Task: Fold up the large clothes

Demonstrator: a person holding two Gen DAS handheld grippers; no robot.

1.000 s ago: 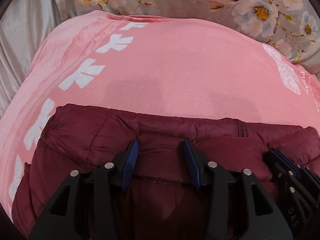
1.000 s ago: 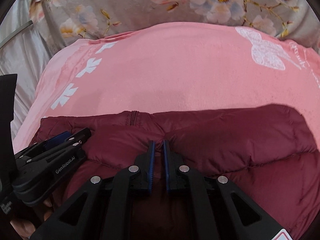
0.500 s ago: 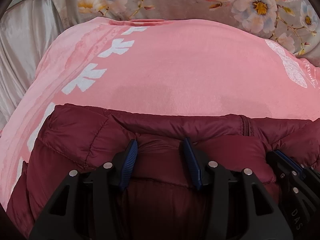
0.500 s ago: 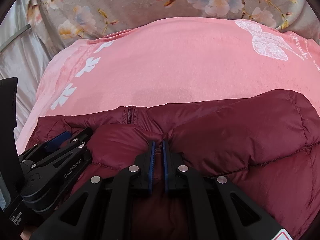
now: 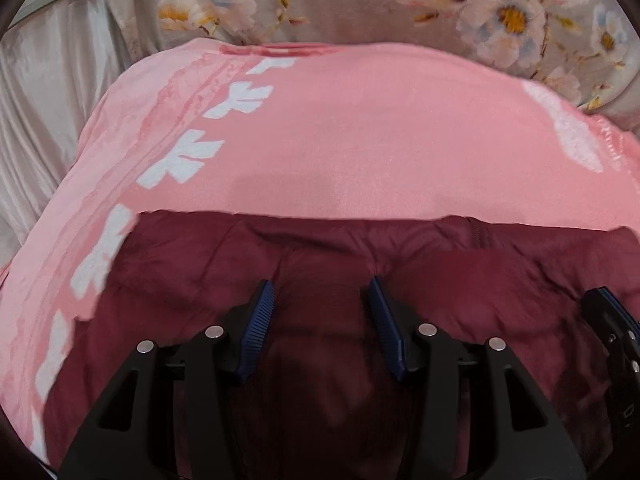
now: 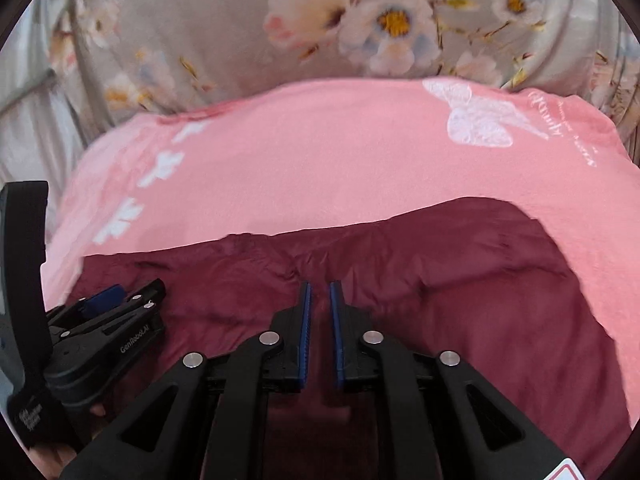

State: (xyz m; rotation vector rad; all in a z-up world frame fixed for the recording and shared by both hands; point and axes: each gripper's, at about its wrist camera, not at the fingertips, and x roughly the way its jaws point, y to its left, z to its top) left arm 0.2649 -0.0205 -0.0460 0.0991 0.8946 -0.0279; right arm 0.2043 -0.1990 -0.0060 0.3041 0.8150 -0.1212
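A dark red puffer jacket (image 5: 320,256) lies on a pink blanket (image 5: 360,140); it also shows in the right wrist view (image 6: 460,280). My left gripper (image 5: 322,292) has its jaws a hand's width apart with a thick fold of the jacket bulging between them. My right gripper (image 6: 320,292) is nearly closed, pinching a thin fold of the jacket's edge. The two grippers sit side by side: the right one shows at the left view's right edge (image 5: 612,320), and the left one shows at the right view's left side (image 6: 108,320).
The pink blanket with white leaf prints (image 6: 160,168) and a white butterfly (image 6: 476,120) covers a floral bedspread (image 6: 360,20). Pale satin fabric (image 5: 44,92) lies at the left. Bare pink blanket stretches beyond the jacket.
Both grippers have moved forward over the blanket with the jacket's edge, and more of the floral bedspread shows at the top. The jaw openings look the same.
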